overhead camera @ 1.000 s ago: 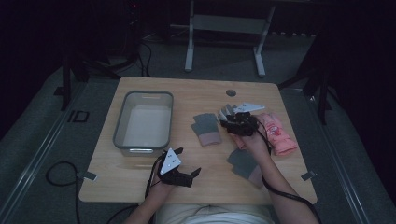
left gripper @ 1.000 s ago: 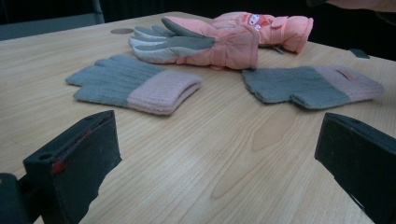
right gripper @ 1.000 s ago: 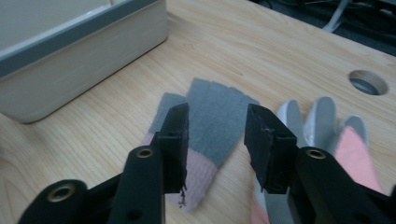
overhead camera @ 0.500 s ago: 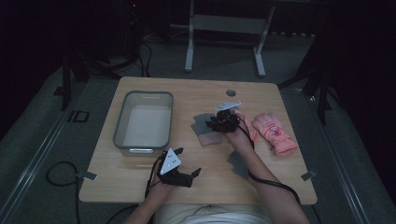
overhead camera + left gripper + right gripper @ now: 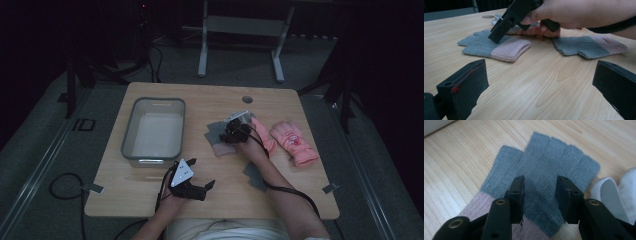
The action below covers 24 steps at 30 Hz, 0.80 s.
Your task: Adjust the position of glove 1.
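A grey fingerless glove with a pink cuff [image 5: 216, 138] lies flat at the table's middle. My right gripper [image 5: 227, 135] stands on it, tips down near where grey meets pink [image 5: 496, 37]. In the right gripper view the jaws are a little apart over the grey palm [image 5: 549, 165], with nothing pinched between them [image 5: 540, 187]. A matching second glove [image 5: 254, 175] lies nearer the person, beside the right forearm [image 5: 586, 45]. My left gripper [image 5: 194, 184] rests near the front edge, jaws wide open and empty [image 5: 539, 85].
A grey bin [image 5: 131, 131] stands at the left. A pink glove [image 5: 294, 143] lies to the right, another [image 5: 264, 137] partly under the right hand. Something white and ribbed [image 5: 614, 192] lies just past the grey glove's fingers. A round hole [image 5: 247, 99] marks the far edge.
My right gripper has moved left from the pink gloves onto the grey glove at the middle. The left gripper has stayed where it was, open.
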Tool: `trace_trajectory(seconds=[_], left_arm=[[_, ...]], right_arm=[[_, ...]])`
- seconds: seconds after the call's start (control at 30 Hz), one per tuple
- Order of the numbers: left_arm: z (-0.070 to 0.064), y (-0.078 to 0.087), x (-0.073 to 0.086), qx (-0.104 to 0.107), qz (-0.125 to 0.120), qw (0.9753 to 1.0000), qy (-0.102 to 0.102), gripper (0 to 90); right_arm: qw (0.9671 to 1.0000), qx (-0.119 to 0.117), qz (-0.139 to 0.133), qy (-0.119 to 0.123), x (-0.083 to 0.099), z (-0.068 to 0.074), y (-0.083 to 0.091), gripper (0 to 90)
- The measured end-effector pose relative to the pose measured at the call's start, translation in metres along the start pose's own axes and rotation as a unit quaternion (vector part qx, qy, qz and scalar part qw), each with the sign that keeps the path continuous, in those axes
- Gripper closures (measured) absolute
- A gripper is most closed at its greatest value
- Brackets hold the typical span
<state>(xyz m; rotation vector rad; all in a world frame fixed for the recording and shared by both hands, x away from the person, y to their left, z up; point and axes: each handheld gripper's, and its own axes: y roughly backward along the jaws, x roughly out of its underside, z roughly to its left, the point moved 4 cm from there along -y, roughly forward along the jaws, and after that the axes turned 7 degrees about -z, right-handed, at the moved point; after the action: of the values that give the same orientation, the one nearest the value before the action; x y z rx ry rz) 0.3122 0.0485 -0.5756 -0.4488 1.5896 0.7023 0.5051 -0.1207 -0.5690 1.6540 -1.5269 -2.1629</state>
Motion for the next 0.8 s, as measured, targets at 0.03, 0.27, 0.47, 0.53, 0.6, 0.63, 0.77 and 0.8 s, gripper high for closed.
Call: trace_trajectory(seconds=[0.03, 0.27, 0.47, 0.53, 0.6, 0.63, 0.77, 0.8], left_arm=[[0.000, 0.000, 0.000, 0.000, 0.000, 1.0000, 0.000, 0.0], [-0.001, 0.000, 0.000, -0.004, 0.001, 1.0000, -0.005, 0.0], [-0.001, 0.000, 0.000, -0.010, 0.001, 0.9999, -0.004, 0.0], [0.000, 0.001, 0.000, -0.009, 0.001, 1.0000, -0.004, 0.0], [0.000, 0.001, 0.000, -0.008, 0.001, 1.0000, -0.004, 0.0], [0.000, 0.001, 0.000, -0.008, 0.000, 1.0000, -0.004, 0.0], [-0.001, 0.001, 0.000, -0.009, 0.000, 0.9999, -0.005, 0.0], [-0.001, 0.001, 0.000, -0.008, 0.000, 0.9999, -0.006, 0.0]], right_arm=[[0.9999, -0.007, 0.005, -0.010, 0.002, -0.002, -0.004, 61.9], [0.9989, 0.005, 0.020, -0.043, -0.002, -0.001, -0.006, 83.5], [0.9980, -0.003, 0.006, -0.063, -0.005, 0.010, 0.004, 85.1], [0.9959, -0.009, -0.015, -0.088, -0.007, 0.014, 0.016, 85.3], [0.9942, -0.012, -0.032, -0.102, -0.008, 0.020, 0.029, 85.3], [0.9928, -0.008, -0.046, -0.110, -0.009, 0.025, 0.039, 85.4], [0.9891, 0.005, -0.069, -0.130, -0.005, 0.041, 0.067, 85.4], [0.9889, 0.013, -0.071, -0.130, -0.001, 0.045, 0.073, 85.4]])
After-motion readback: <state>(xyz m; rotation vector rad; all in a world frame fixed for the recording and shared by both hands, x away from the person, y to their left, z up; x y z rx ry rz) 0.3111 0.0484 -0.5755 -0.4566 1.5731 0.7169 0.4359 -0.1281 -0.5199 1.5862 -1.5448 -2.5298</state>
